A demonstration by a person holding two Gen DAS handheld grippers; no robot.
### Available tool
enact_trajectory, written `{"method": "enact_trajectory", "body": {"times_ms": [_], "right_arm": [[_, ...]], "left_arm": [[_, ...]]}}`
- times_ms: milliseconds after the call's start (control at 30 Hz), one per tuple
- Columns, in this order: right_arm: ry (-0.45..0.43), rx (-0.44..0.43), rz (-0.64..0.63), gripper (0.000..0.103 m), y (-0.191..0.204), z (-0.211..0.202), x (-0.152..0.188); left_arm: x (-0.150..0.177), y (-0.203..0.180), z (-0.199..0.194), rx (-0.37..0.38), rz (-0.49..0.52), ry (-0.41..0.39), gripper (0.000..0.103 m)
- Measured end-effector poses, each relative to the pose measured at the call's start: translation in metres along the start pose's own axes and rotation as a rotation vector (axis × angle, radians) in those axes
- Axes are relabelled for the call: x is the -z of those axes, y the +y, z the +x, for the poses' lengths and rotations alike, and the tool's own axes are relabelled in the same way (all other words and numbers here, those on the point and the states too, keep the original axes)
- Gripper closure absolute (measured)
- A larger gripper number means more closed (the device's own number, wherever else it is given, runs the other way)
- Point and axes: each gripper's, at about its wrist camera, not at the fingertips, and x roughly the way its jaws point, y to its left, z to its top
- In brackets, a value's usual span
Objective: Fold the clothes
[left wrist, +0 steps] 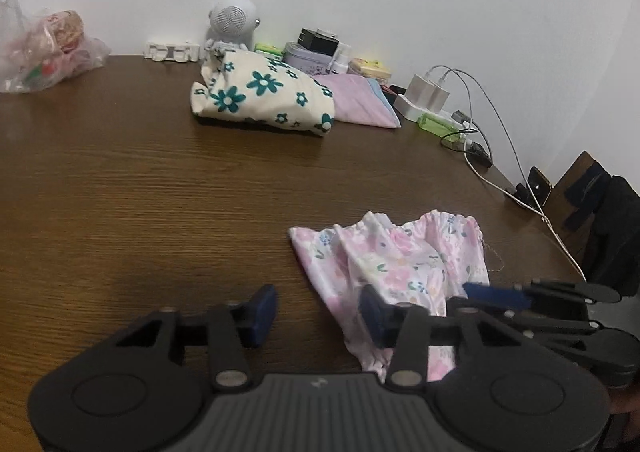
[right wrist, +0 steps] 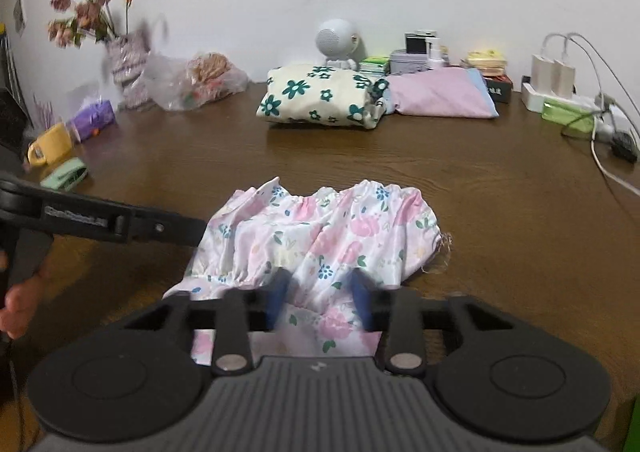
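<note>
left gripper [left wrist: 318, 316]: lower centre of its own view, jaws apart, blue pads [left wrist: 262, 314] pressing nothing | right gripper [right wrist: 320, 298]: lower centre of its view, jaws narrowly parted over cloth, grip unclear | person's hand [right wrist: 18, 306]: left edge of right view, on the left gripper's handle

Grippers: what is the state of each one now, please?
Left gripper: open, holding nothing.
Right gripper: jaws around the pink cloth; whether they grip it cannot be told.
</note>
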Motion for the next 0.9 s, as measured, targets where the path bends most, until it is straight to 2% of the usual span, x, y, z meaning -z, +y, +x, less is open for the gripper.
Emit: {"method": "enact_trajectory", "body": {"times_ms": [33,67,300,367,400,433,500,600,667,700,733,833,900], "right_arm": [[0.009,-0.005,0.014,0.1,-0.002,0.001,0.001],[0.008,-0.001,0.019,0.1,-0.003,0.001,0.003],[-0.057,0.022,0.101,0.1,-0.015,-0.014,0.005],[-0.084,0.042,0.141,0.095,-0.02,-0.019,0.004],[-0.091,0.051,0.149,0.088,-0.022,-0.022,0.004],[-0.098,0.06,0.158,0.075,-0.024,-0.024,0.004],[-0.096,0.048,0.162,0.061,-0.027,-0.028,0.005],[-0.079,0.054,0.169,0.061,-0.03,-0.025,0.006],[-0.066,0.053,0.174,0.062,-0.032,-0.02,0.008],[-0.063,0.048,0.173,0.066,-0.032,-0.018,0.009],[-0.056,0.041,0.168,0.078,-0.03,-0.015,0.011],[-0.048,0.01,0.149,0.096,-0.025,-0.008,0.013],[-0.054,-0.004,0.151,0.099,-0.025,-0.009,0.012]], "left_arm": [[0.001,-0.001,0.002,0.001,0.003,0.0,0.092],[0.002,-0.002,0.004,0.002,0.006,0.001,0.096],[0.0,0.006,0.005,-0.008,-0.03,-0.012,0.096],[-0.003,0.01,0.008,0.007,-0.061,-0.009,0.087],[-0.004,0.011,0.009,0.023,-0.071,-0.007,0.085],[-0.006,0.009,0.011,0.035,-0.071,-0.007,0.081],[-0.01,0.007,0.013,0.06,-0.069,-0.007,0.075],[-0.016,0.002,0.024,0.093,-0.074,0.006,0.074],[-0.018,-0.003,0.032,0.114,-0.061,0.019,0.077],[-0.018,-0.005,0.036,0.124,-0.053,0.027,0.086],[-0.018,-0.008,0.04,0.127,-0.041,0.039,0.103],[-0.013,-0.011,0.039,0.131,-0.013,0.025,0.103],[-0.012,-0.008,0.031,0.126,-0.011,0.006,0.103]]}}
